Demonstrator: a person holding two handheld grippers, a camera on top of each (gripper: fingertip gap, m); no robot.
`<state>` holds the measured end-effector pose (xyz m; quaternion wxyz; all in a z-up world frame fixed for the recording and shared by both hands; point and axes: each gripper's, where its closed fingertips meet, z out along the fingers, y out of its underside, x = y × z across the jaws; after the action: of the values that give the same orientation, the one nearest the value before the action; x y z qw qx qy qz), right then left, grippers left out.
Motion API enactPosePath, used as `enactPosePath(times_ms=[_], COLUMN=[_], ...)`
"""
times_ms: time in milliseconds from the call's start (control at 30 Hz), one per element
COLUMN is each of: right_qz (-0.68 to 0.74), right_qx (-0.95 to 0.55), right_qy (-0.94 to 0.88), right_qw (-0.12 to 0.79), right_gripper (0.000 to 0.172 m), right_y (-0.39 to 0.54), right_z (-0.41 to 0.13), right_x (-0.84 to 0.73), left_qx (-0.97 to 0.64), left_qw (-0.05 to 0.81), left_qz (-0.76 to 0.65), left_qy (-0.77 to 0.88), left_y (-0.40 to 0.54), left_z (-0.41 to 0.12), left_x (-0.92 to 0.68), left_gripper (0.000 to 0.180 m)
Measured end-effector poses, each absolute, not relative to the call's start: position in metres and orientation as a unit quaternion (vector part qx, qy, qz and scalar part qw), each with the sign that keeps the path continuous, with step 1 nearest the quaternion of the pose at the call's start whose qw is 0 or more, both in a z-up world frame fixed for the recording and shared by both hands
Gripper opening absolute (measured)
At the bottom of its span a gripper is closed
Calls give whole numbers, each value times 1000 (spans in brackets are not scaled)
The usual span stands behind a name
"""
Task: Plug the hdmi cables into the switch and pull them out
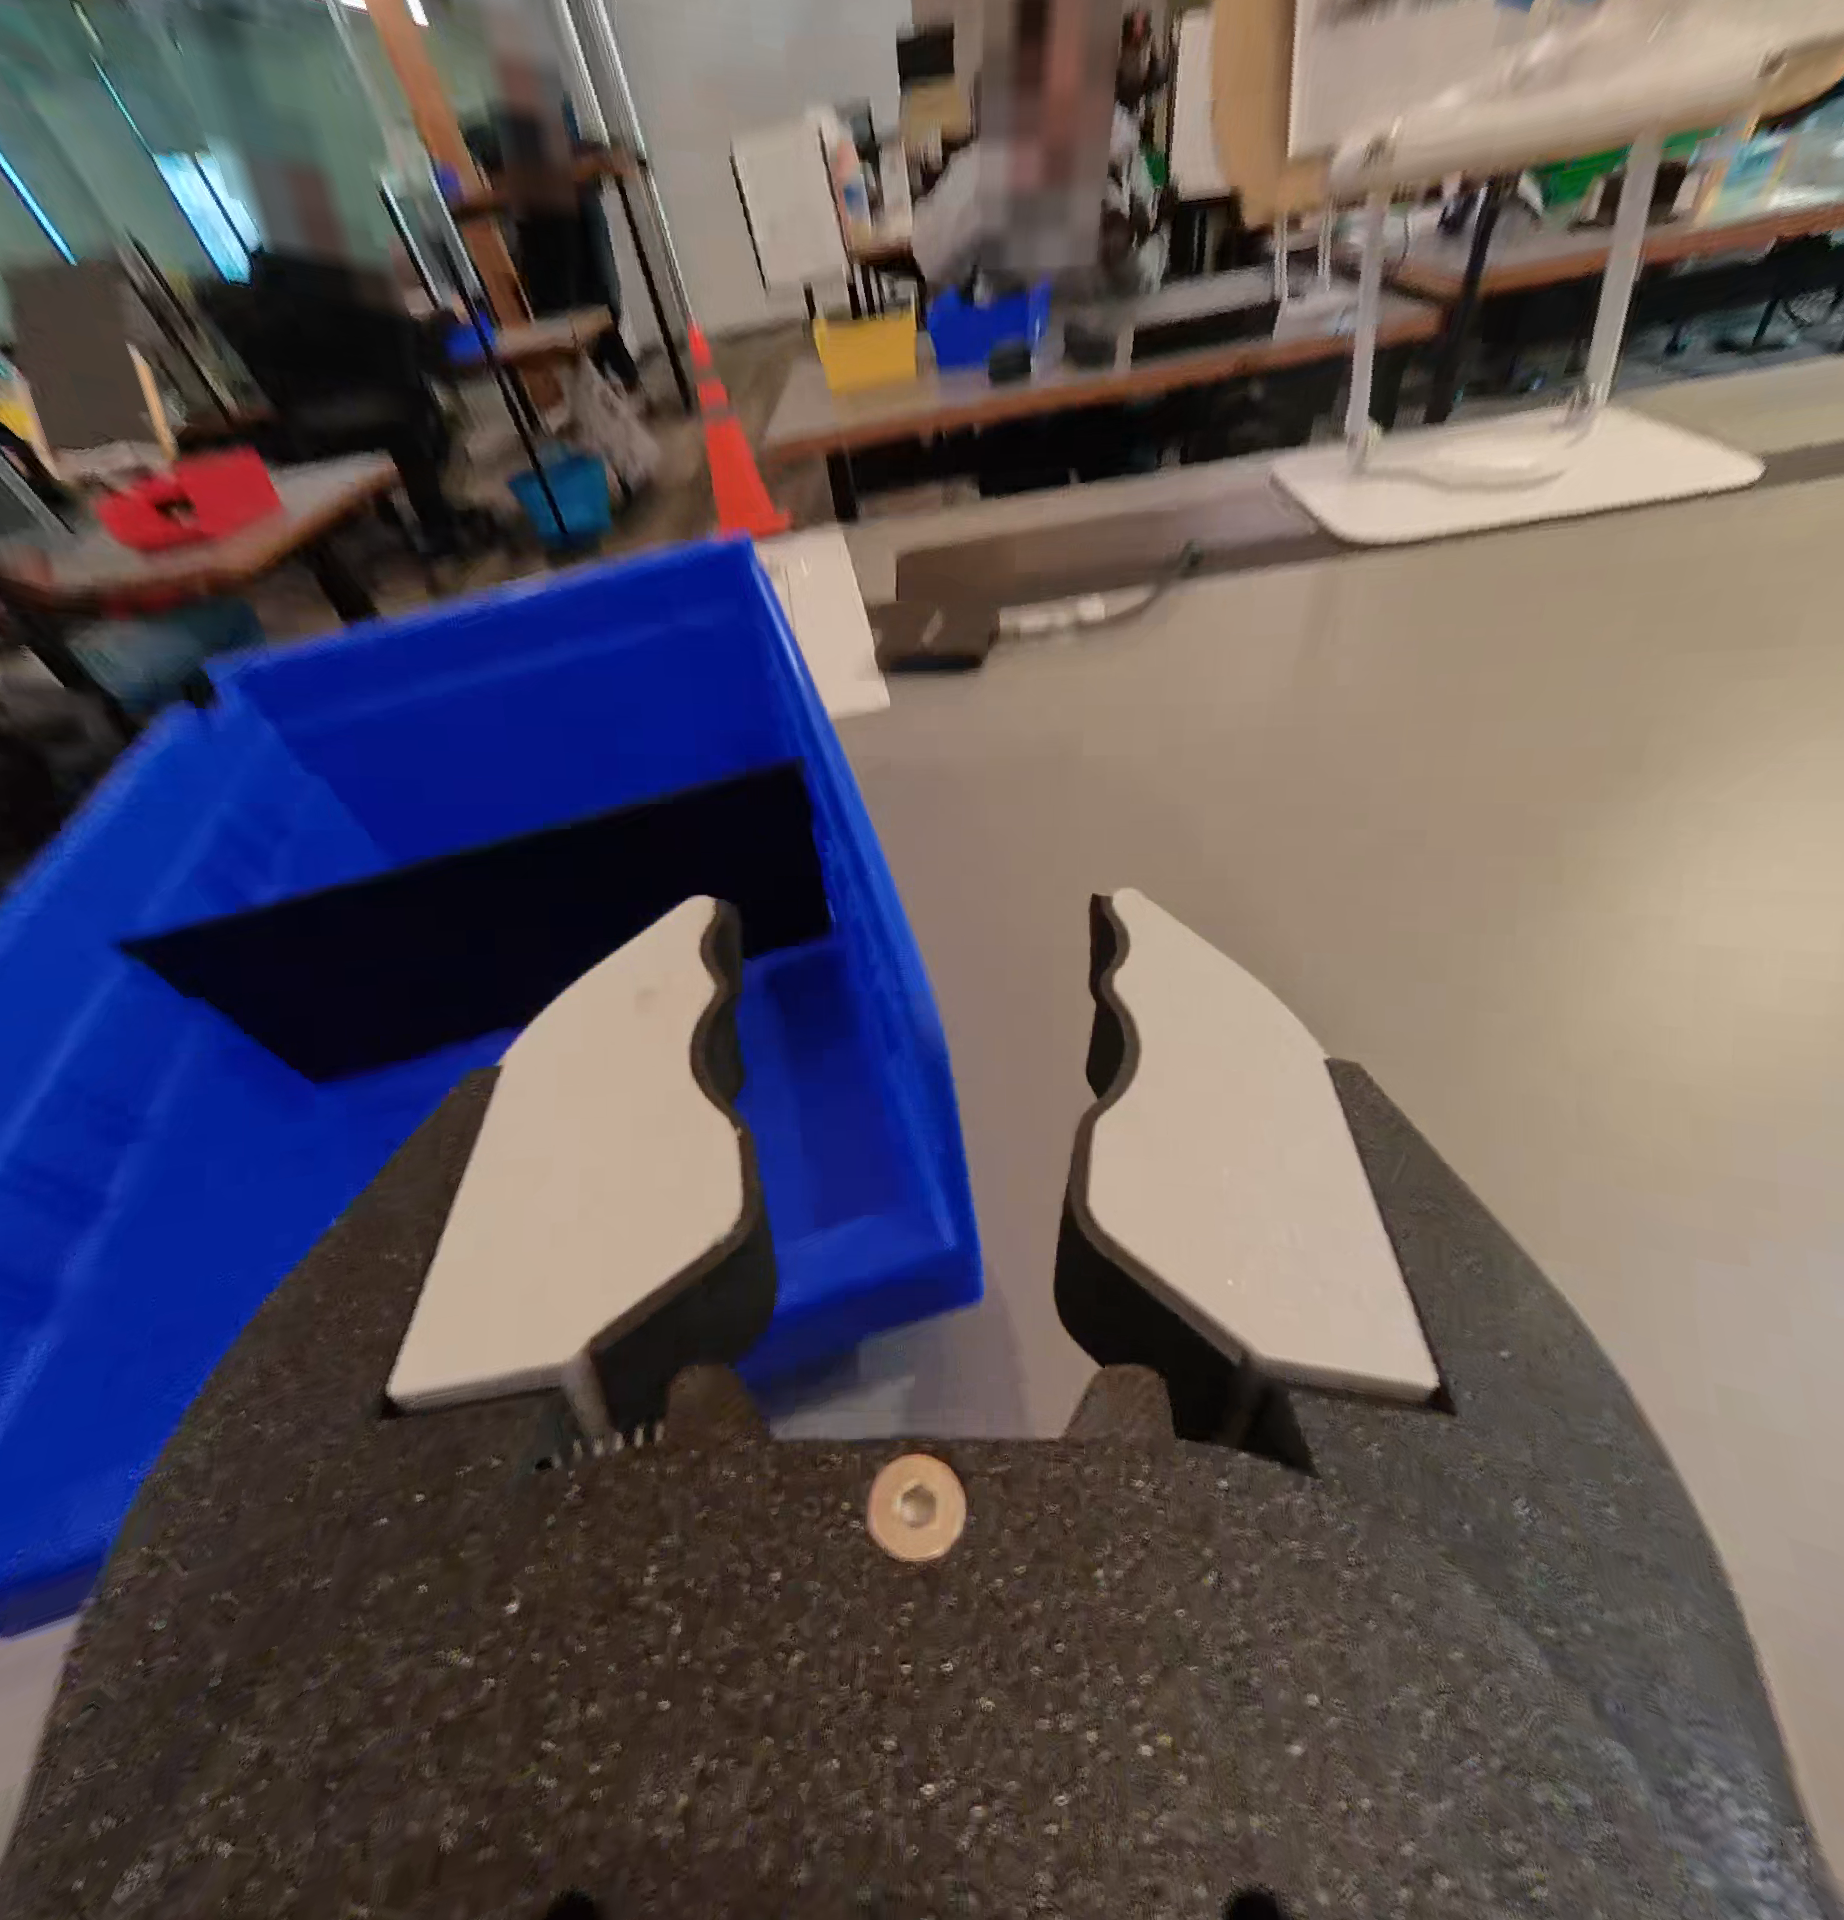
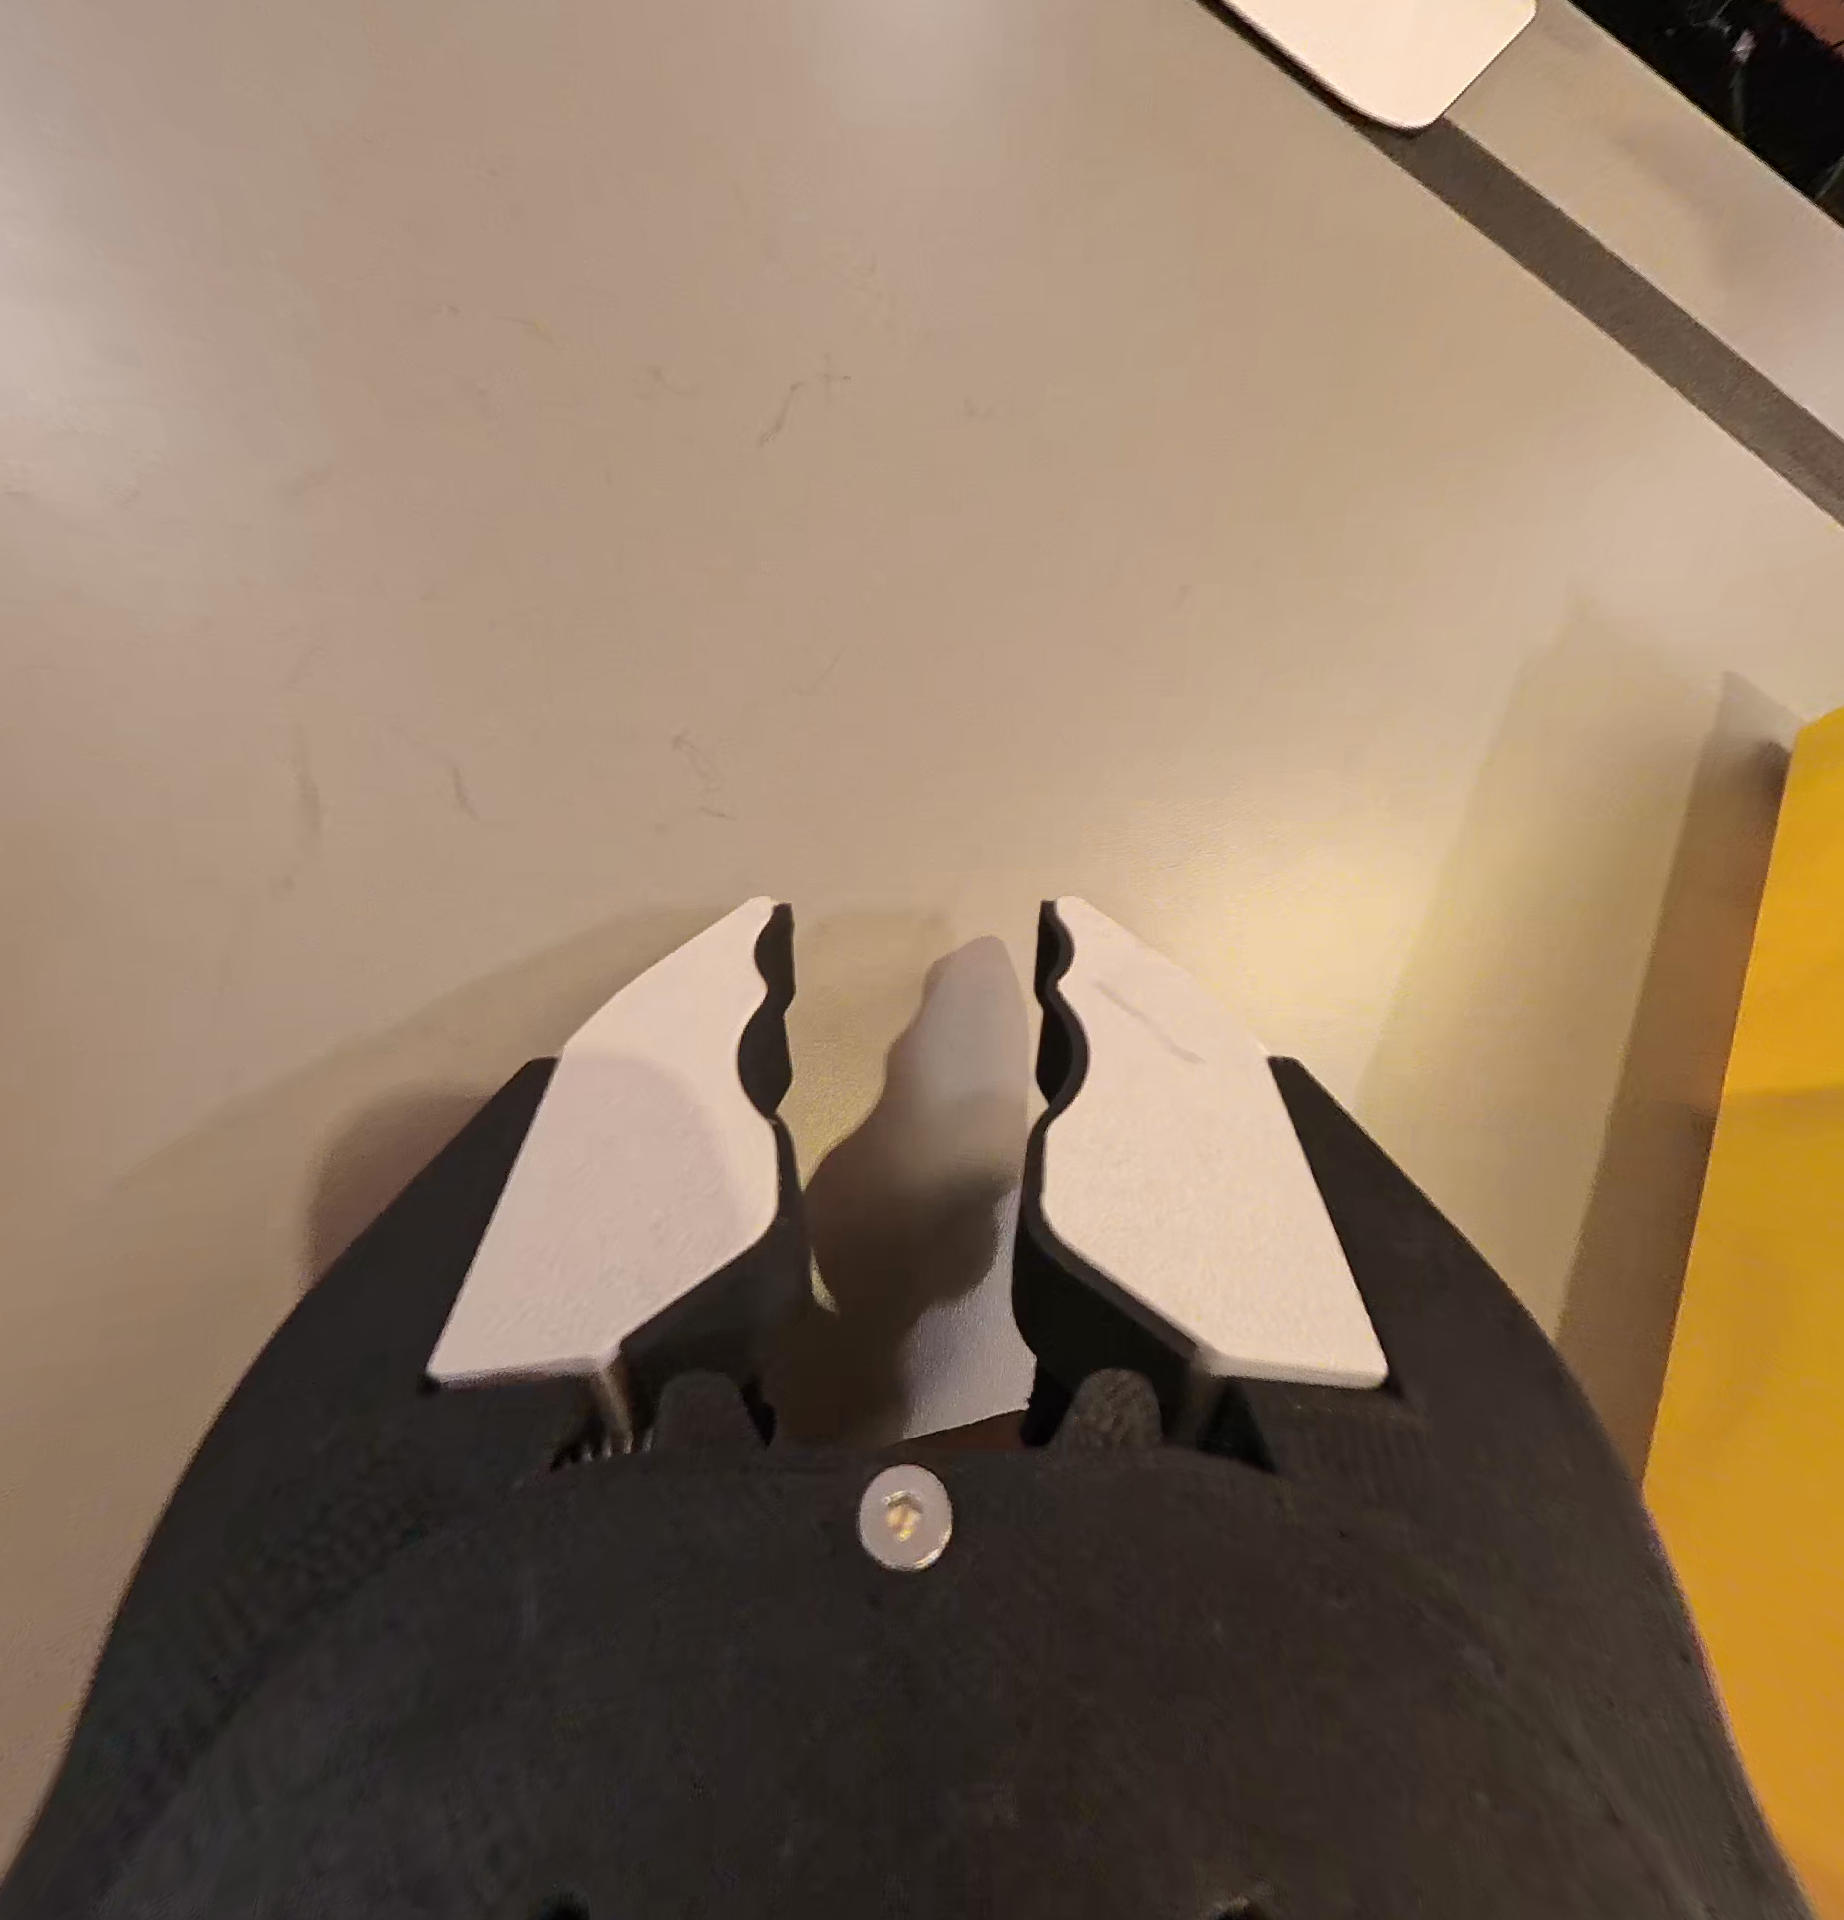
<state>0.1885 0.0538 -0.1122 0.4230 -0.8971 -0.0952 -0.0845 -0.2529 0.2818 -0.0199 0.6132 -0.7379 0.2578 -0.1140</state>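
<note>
left tool [image 1: 913,914] gapes bare beside the blue bin [image 1: 876,1039]; right tool [image 2: 916,920] part-open above the table [image 2: 689,468].

- Left of the left gripper [image 1: 913,925]: tall blue plastic bin [image 1: 876,1039] with black divider [image 1: 482,935], wall crossing beneath the parted fingers.
- Ahead and right: open grey tabletop [image 1: 1417,831].
- Right of the right gripper [image 2: 916,935]: yellow flat-sided block [image 2: 1780,1247]; ahead, bare beige surface [image 2: 689,416].

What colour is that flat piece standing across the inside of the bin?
Black. The divider in the blue bin shows best in the left wrist view.
</note>
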Motion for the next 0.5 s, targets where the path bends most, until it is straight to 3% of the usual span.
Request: enactPosePath(times_ms=[133,500], right_qz=[-102,-272], right_qx=[-887,-808], right_qy=[-93,15], right_qw=[440,522], right_gripper=[45,54], right_y=[50,-43], right_z=[-106,-39], right_x=[191,249], left_qx=[-777,-778], left_qw=[564,563], left_qz=[-138,-132], left_qy=[243,247], left_y=[287,290], left_z=[-53,-53], left_x=[-255,-257], left_gripper=[57,22])
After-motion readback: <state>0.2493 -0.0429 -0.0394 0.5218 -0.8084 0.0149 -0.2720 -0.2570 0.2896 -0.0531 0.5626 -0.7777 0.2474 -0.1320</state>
